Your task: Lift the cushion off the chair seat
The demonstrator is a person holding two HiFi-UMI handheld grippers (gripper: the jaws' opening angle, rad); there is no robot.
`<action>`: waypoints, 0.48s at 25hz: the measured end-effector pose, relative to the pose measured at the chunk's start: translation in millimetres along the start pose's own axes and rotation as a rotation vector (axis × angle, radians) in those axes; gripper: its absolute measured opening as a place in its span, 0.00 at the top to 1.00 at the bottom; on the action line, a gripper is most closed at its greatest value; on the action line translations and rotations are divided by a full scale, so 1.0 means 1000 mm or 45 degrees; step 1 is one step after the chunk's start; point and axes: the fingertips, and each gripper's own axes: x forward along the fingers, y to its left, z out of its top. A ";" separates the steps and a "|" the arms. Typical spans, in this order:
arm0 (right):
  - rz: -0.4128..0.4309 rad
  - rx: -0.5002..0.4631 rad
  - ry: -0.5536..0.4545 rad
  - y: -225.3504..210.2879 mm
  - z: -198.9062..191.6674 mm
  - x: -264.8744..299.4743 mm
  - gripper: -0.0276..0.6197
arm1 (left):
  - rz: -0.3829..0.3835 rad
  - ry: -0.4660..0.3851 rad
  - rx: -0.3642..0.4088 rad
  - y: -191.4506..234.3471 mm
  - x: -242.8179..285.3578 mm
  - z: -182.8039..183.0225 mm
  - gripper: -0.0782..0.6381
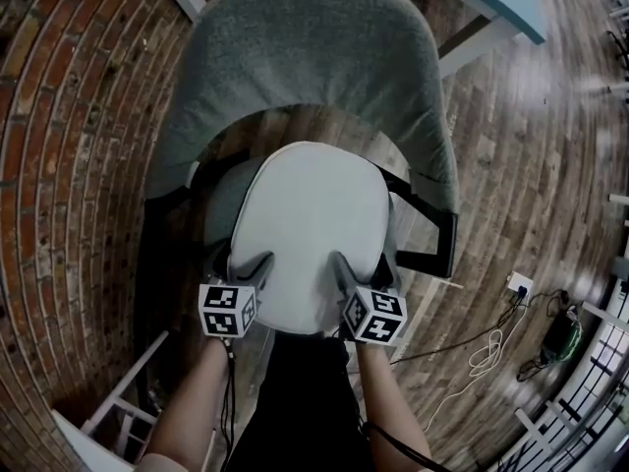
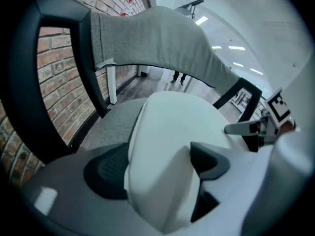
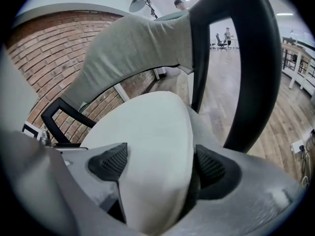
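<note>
Right, both claws are down at the near rim of the white cushion [image 1: 310,214], which lies on the grey chair seat [image 1: 220,203]. My left claw [image 2: 157,166] is spread wide, and the cushion's rim runs straight in between its jaws. One dark pad [image 2: 106,173] stands off the rim's left side over the seat, and the other sits above the cushion's top face. My right claw [image 3: 160,166] mirrors it, jaws wide apart astride the rim on the opposite side, with the cushion filling the gap between them. Neither claw has a grip on anything. The pads look clear of the fabric, though the wide lens makes that thin gap hard to judge. Ahead of both claws, past the cushion's far end, rises the grey backrest [image 1: 305,57]. Just right of the right claw runs a black armrest [image 1: 432,264], with wooden floor [image 1: 521,165] beyond it. Left of the left claw stands a brick wall [image 2: 61,77].
</note>
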 end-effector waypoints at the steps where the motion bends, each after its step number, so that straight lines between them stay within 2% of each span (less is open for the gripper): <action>1: 0.001 -0.005 -0.001 0.002 0.000 0.000 0.29 | -0.002 0.005 0.007 -0.002 -0.001 -0.001 0.34; 6: 0.013 0.021 -0.027 0.012 0.008 -0.001 0.29 | 0.001 0.017 0.018 -0.007 -0.004 -0.003 0.38; 10: 0.021 0.015 -0.022 0.013 0.011 -0.001 0.30 | 0.022 0.018 0.041 -0.009 -0.009 -0.004 0.49; 11: 0.012 0.014 -0.019 0.010 0.012 -0.002 0.33 | 0.031 0.015 0.046 -0.009 -0.010 -0.004 0.52; 12: -0.002 0.014 -0.017 0.006 0.012 -0.004 0.42 | 0.041 0.014 0.050 -0.008 -0.012 -0.003 0.56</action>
